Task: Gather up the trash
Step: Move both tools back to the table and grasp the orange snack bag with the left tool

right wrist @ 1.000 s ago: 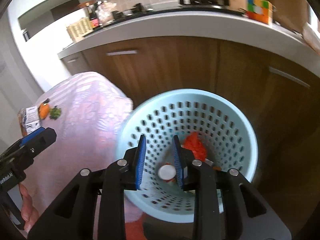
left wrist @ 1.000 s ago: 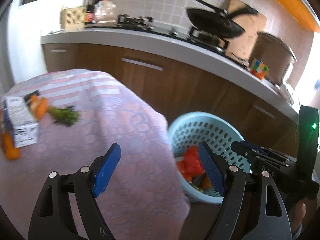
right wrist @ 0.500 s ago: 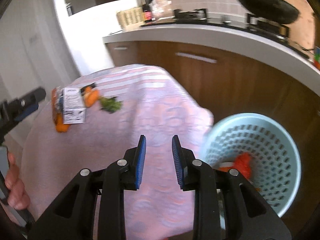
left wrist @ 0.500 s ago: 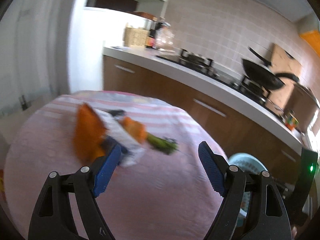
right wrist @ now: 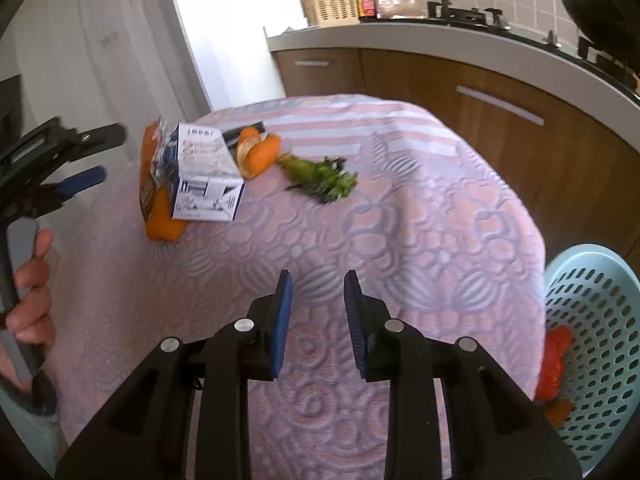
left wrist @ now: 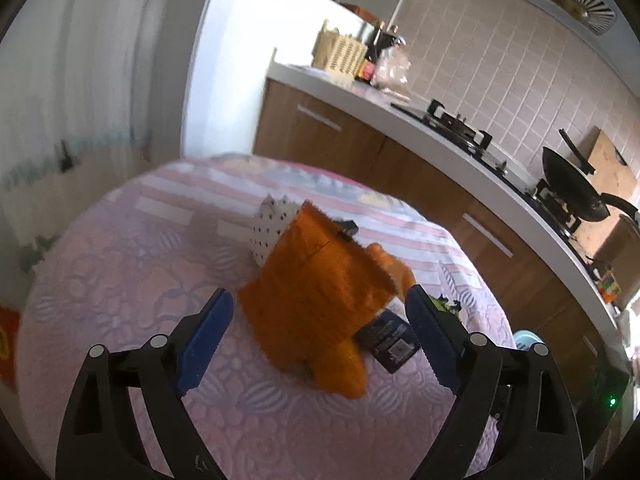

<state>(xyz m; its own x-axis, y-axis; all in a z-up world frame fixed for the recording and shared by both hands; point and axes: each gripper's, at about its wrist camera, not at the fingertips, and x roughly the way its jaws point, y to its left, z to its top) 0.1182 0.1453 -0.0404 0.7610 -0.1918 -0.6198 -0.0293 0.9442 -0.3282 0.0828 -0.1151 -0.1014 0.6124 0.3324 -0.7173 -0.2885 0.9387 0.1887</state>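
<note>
Trash pile [left wrist: 320, 300] framed by downward-tilted, opening left tongs [left wrist: 320, 332]; right tongs [right wrist: 318, 320] narrowly parted, empty.

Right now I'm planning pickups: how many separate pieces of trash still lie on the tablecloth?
4 visible: orange bag at left, white carton leaning on it, orange peel beside that, green vegetable scrap toward the middle. More may hide behind them.

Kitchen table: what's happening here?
A person with a gripper in each hand is clearing trash into the blue basket. The left gripper, jaws opening, lines up on the orange bag without touching it. The right gripper hangs empty over the tablecloth. The carton, peel and greens remain.
</note>
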